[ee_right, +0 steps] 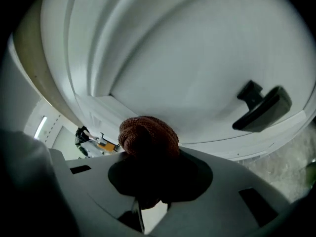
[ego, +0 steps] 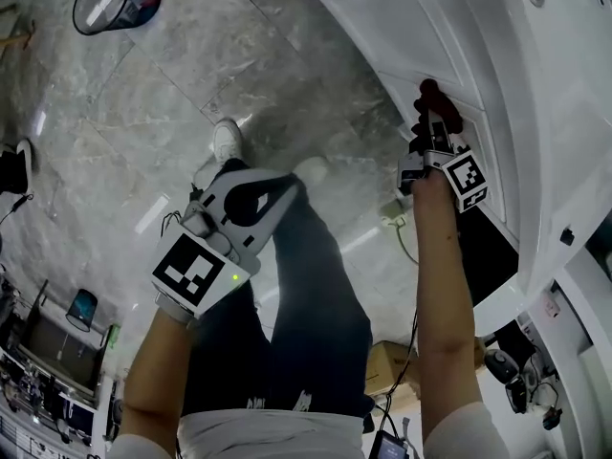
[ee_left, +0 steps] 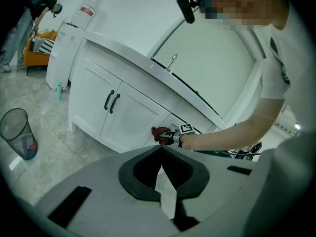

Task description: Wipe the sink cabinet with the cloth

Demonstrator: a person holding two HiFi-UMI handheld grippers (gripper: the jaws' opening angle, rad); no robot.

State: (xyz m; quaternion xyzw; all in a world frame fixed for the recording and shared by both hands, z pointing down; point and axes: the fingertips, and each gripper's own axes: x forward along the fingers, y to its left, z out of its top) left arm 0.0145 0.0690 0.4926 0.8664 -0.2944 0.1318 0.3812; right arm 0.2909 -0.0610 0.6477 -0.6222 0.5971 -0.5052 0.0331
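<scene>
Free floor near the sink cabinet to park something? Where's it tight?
Bare floor runs from the bin to the cabinet, ahead of the shoe. Crowded: the box by the cabinet's foot, gear at the left edge. The right hand-held gripper holds the cloth at the cabinet.

A mesh waste bin (ee_left: 19, 132) stands on the grey marble floor (ee_left: 59, 149), a white water dispenser (ee_left: 66, 53) beyond it
</scene>
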